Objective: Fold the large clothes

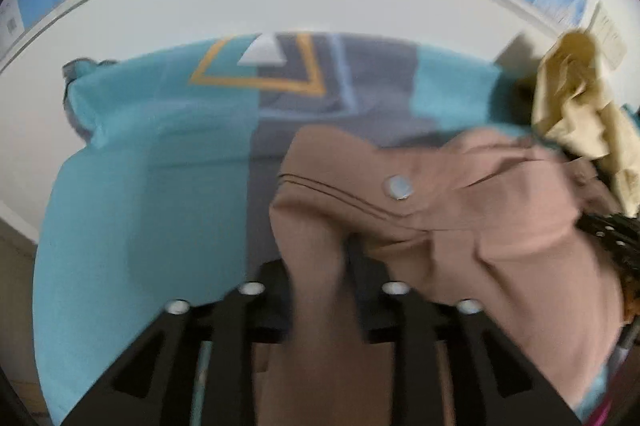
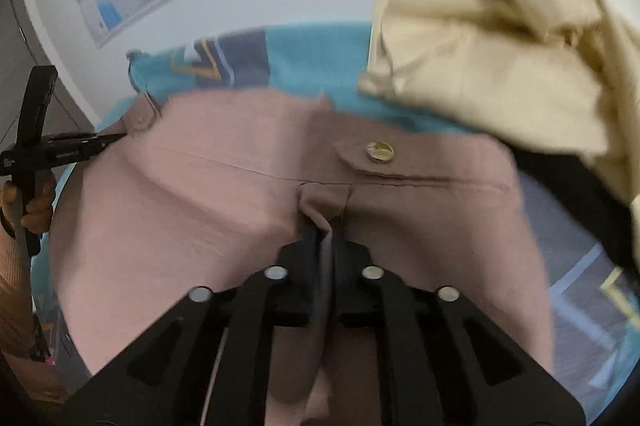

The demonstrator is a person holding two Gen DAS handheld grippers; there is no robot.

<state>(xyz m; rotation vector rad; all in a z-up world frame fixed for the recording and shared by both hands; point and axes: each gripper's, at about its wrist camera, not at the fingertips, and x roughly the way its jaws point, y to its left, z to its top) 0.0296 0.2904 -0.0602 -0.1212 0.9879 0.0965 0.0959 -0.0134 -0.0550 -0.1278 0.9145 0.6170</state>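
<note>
The pink trousers (image 2: 224, 185) lie bunched over a teal and grey cloth (image 1: 160, 153), with a crumpled cream garment (image 2: 480, 45) just beside them at the far right. The right tool (image 2: 324, 226) is clamped on a fold below the waistband button (image 2: 379, 150). The left tool (image 1: 320, 258) holds a thick fold of the same fabric between its jaws.

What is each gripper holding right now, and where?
Both hold the pink trousers: right gripper below the button, left gripper on a bunched fold.
</note>
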